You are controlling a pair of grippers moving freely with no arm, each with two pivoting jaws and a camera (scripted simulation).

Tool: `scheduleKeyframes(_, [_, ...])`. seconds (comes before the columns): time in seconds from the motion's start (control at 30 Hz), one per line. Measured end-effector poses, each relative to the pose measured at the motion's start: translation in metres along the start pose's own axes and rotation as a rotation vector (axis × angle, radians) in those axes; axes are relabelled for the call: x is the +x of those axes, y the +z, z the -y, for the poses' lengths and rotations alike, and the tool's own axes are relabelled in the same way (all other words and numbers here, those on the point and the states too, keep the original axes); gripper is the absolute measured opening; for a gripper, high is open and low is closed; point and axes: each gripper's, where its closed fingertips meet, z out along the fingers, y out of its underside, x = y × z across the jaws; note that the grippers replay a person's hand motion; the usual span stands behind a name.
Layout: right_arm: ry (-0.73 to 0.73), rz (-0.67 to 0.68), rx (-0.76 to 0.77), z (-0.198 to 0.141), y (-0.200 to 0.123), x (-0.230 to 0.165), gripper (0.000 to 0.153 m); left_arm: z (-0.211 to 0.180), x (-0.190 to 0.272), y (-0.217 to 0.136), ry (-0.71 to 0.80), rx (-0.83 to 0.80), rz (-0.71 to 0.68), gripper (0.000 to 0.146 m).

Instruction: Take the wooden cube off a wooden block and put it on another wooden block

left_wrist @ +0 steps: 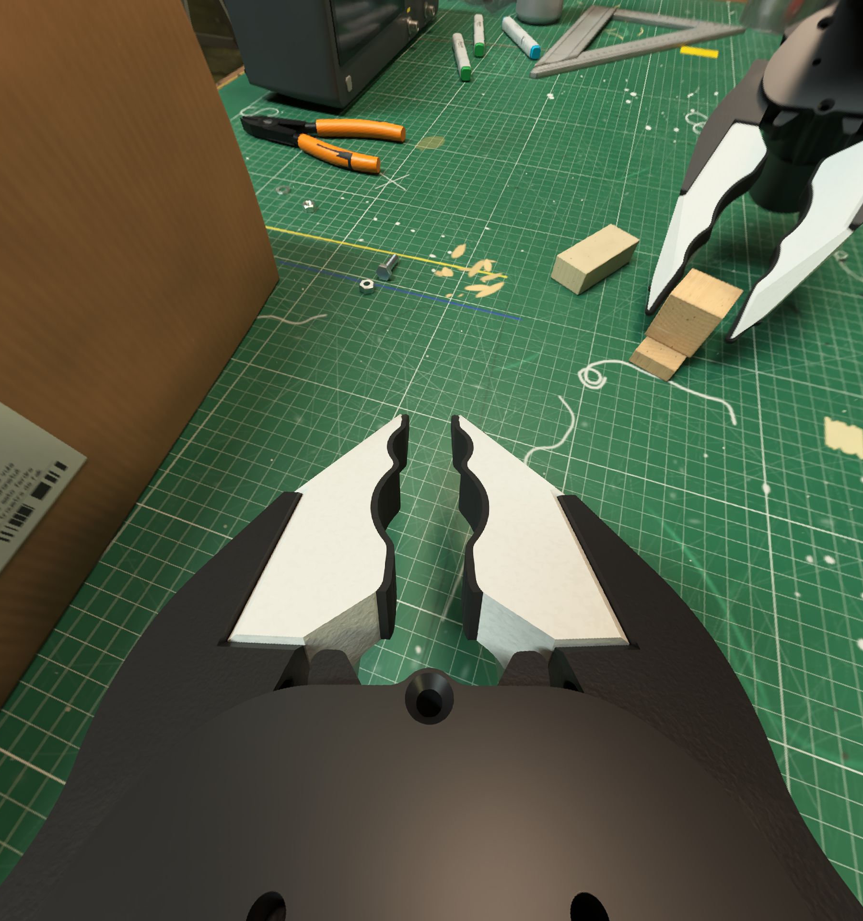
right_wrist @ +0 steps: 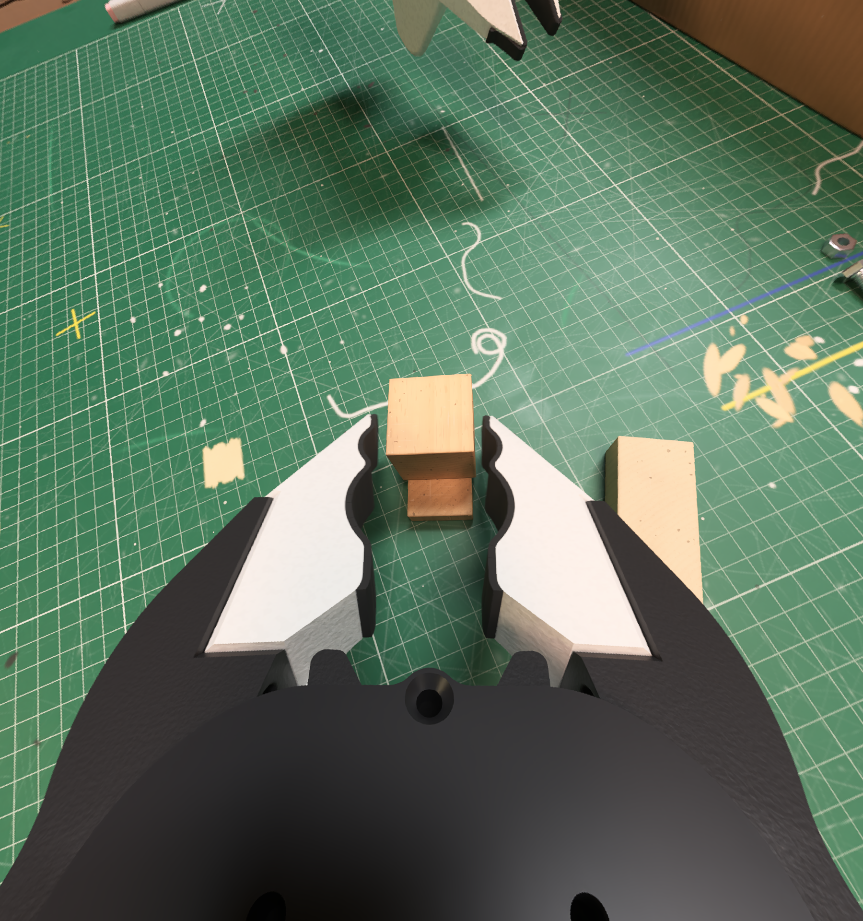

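- The wooden cube is seen resting on a small, low wooden block, which lies flat on the green cutting mat; no lift has been made yet, so the task is judged to be at its opening step.
- The right gripper is held with its fingers spread, one on each side of the cube; a narrow gap is visible on both sides in the right wrist view, so nothing is pinched.
- In the left wrist view the same arrangement is shown from farther off: the cube sits between the white fingers of the right gripper, with the low block jutting out below it.
- The left gripper is kept well apart from the blocks, its fingers slightly parted over bare mat and holding nothing.
- What is left, by this judgement: the closing on the cube, the lift, the carry and the release on the second block.
- The paler wooden block is taken as the likely target; it lies just beside the right finger, its broad top face up.
- The cube has no marked long axis; its faces are set square to the fingers.
- The low block's long axis is seen running along the line of the right gripper's fingers, and the paler block lies roughly parallel to it.
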Motion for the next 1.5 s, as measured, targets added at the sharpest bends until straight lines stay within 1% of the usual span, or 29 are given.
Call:
scheduleKeyframes(0.03, [0.002, 0.006, -0.002, 0.000, 0.001, 0.000, 0.036, -0.001, -0.001, 0.000, -0.025, 0.000, -0.011, 0.017])
scheduleKeyframes(0.13, [0.007, 0.029, -0.009, 0.000, 0.000, -0.001, 0.035, -0.001, -0.003, 0.000, -0.055, -0.013, -0.021, 0.017])
scheduleKeyframes(0.23, [0.004, 0.004, 0.023, 0.004, -0.009, 0.006, 0.035, 0.000, -0.009, 0.003, -0.011, -0.058, 0.022, 0.016])
scheduleKeyframes(0.3, [0.023, -0.045, 0.068, 0.009, -0.022, 0.019, 0.035, 0.003, -0.012, 0.007, 0.017, -0.080, 0.043, 0.015])
scheduleKeyframes(0.37, [0.055, -0.133, 0.132, 0.014, -0.040, 0.041, 0.035, 0.006, -0.015, 0.014, 0.041, -0.094, 0.055, 0.014])
scheduleKeyframes(0.5, [0.164, -0.384, 0.285, 0.019, -0.076, 0.099, 0.035, 0.008, -0.020, 0.031, 0.051, -0.113, 0.046, 0.014])
scheduleKeyframes(0.57, [0.226, -0.462, 0.384, 0.027, -0.093, 0.124, 0.035, 0.010, -0.022, 0.039, 0.042, -0.108, 0.032, 0.014])
scheduleKeyframes(0.63, [0.259, -0.469, 0.496, 0.039, -0.106, 0.142, 0.035, 0.012, -0.024, 0.045, 0.037, -0.096, 0.024, 0.014])
scheduleKeyframes(0.7, [0.247, -0.472, 0.588, 0.052, -0.118, 0.160, 0.035, 0.014, -0.026, 0.047, 0.034, -0.068, 0.023, 0.014])
scheduleKeyframes(0.8, [0.191, -0.487, 0.641, 0.065, -0.126, 0.183, 0.035, 0.013, -0.026, 0.047, 0.005, -0.013, 0.016, 0.014])
scheduleKeyframes(0.87, [0.172, -0.516, 0.624, 0.066, -0.126, 0.197, 0.035, 0.012, -0.024, 0.045, -0.017, 0.002, 0.000, 0.015])
scheduleKeyframes(0.9, [0.181, -0.527, 0.627, 0.064, -0.126, 0.202, 0.035, 0.012, -0.024, 0.043, -0.010, -0.003, -0.003, 0.016])
scheduleKeyframes(0.97, [0.210, -0.539, 0.582, 0.057, -0.124, 0.206, 0.035, 0.010, -0.025, 0.038, 0.036, -0.008, 0.030, 0.016])
scheduleKeyframes(1.07, [0.164, -0.682, 0.494, 0.041, -0.128, 0.212, 0.035, 0.000, -0.026, 0.037, 0.066, -0.041, 0.042, 0.016])
scheduleKeyframes(1.1, [0.160, -0.699, 0.478, 0.037, -0.128, 0.212, 0.035, -0.003, -0.026, 0.038, 0.060, -0.060, 0.035, 0.016])
scheduleKeyframes(1.17, [0.176, -0.702, 0.463, 0.035, -0.128, 0.213, 0.035, -0.005, -0.026, 0.040, 0.039, -0.076, 0.014, 0.016])
scheduleKeyframes(1.3, [0.163, -0.717, 0.475, 0.037, -0.131, 0.213, 0.035, -0.007, -0.029, 0.041, -0.002, -0.086, 0.001, 0.017])
scheduleKeyframes(1.4, [0.129, -0.761, 0.426, 0.033, -0.129, 0.215, 0.035, -0.008, -0.029, 0.042, -0.004, -0.095, 0.002, 0.018])
scheduleKeyframes(1.5, [0.104, -0.762, 0.403, 0.034, -0.126, 0.213, 0.035, -0.011, -0.028, 0.044, -0.001, -0.118, -0.009, 0.018])
